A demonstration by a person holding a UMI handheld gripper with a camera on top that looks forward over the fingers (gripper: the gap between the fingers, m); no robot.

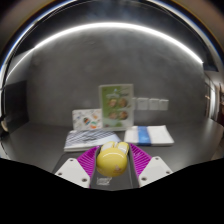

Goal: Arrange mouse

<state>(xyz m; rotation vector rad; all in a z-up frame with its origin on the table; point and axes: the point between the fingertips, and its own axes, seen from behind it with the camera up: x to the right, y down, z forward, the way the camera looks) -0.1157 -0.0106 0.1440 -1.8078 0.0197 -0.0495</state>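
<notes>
A gray wall (110,70) fills most of the view, with a bright strip of light (110,30) curving across the top of it. Below the wall is a gray table (40,140).

At the back of the table a green and white box (116,106) stands up against the wall. Some small white things (150,103) sit on the wall next to it; they are too small to tell what they are. In front of the box a striped book (92,139) lies flat. Next to the book lies a white and blue pack (150,135).

The claw (112,165) is close to us, in front of the book. Its purple pads (90,158) show on both sides. The yellow mouse (113,157) sits right between the two fingers, and both pads press on its sides. So the claw is clenched on the mouse. The mouse looks lifted above the table, just in front of the book and the pack.
</notes>
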